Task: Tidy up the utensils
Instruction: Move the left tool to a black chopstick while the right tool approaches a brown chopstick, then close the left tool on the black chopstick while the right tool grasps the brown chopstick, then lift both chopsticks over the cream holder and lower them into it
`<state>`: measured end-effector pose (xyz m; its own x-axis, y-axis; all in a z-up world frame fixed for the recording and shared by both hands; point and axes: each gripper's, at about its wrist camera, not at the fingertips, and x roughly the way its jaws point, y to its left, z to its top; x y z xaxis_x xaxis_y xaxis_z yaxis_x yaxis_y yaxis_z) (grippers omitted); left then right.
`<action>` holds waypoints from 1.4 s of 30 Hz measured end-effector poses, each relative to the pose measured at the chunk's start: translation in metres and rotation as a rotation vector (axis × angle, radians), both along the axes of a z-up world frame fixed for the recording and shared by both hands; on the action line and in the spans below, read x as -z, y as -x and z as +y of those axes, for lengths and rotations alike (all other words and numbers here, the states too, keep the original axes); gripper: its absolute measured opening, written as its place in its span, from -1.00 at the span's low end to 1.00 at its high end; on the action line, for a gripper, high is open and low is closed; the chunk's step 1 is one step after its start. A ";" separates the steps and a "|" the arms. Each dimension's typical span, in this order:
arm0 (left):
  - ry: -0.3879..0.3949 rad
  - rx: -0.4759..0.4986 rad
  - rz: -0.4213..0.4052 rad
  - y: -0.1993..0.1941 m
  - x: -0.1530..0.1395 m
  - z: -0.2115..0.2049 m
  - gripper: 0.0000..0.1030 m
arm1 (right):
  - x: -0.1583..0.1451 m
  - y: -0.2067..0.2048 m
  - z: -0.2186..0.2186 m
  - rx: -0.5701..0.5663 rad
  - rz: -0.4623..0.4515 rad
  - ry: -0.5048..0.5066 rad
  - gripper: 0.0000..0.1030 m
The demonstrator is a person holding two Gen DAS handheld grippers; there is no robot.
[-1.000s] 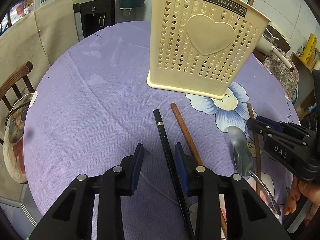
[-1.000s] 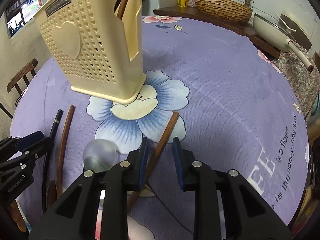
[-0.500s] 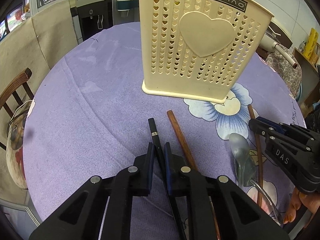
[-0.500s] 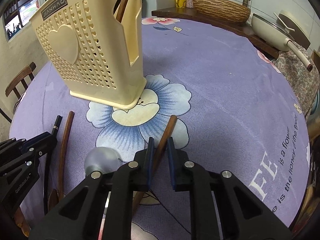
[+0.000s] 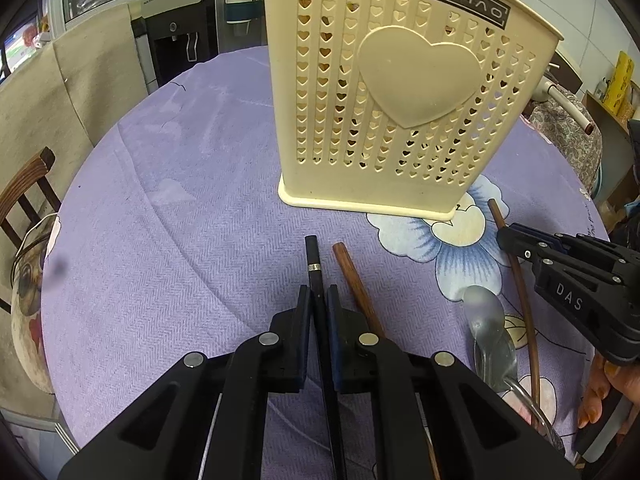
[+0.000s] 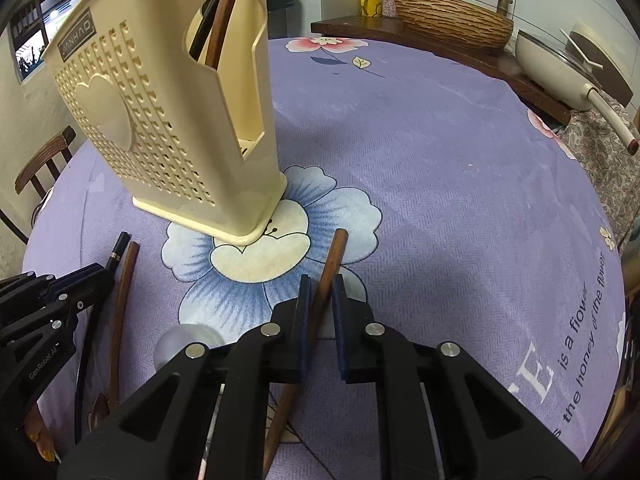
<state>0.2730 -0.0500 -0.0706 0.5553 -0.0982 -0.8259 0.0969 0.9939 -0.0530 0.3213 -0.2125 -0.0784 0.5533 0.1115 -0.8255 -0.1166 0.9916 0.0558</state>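
Observation:
A cream perforated utensil holder (image 5: 400, 100) with a heart stands on the purple tablecloth; it also shows in the right wrist view (image 6: 176, 128), with two utensil handles inside. My left gripper (image 5: 319, 300) is shut on a black chopstick (image 5: 313, 258). A brown wooden chopstick (image 5: 354, 276) lies just right of it. My right gripper (image 6: 320, 290) is shut on another brown chopstick (image 6: 334, 256), also seen in the left wrist view (image 5: 516, 272). A metal spoon (image 5: 486, 320) lies between the grippers.
The round table carries a purple floral cloth (image 6: 440, 160). A wooden chair (image 5: 24, 192) stands at the left edge. A side counter with a woven basket (image 6: 448, 20) and a cream pan (image 6: 560, 68) is behind the table.
Both grippers closed: the left one onto the black chopstick, the right one onto the brown chopstick. Both views now sit slightly closer to the holder.

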 end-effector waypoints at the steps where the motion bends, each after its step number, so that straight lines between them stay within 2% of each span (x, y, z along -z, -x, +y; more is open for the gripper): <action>1: 0.005 -0.001 0.001 -0.001 0.000 0.000 -0.84 | 0.000 -0.002 -0.002 0.001 0.003 -0.007 -0.79; 14: 0.049 -0.018 0.000 -0.005 0.000 0.003 -0.86 | 0.002 -0.011 -0.020 0.044 0.025 -0.149 -0.82; 21: 0.097 -0.036 -0.018 -0.005 -0.007 0.010 -0.86 | -0.007 -0.003 -0.028 0.068 -0.011 -0.233 -0.83; 24: 0.122 -0.046 -0.038 -0.003 -0.015 0.016 -0.86 | -0.018 0.000 -0.036 0.080 -0.043 -0.286 -0.84; 31: 0.173 -0.054 -0.119 0.008 -0.044 0.027 -0.86 | -0.055 0.017 -0.042 0.057 -0.163 -0.335 -0.85; 42: 0.223 -0.043 -0.267 0.036 -0.093 0.037 -0.86 | -0.107 0.060 -0.053 0.005 -0.351 -0.343 -0.86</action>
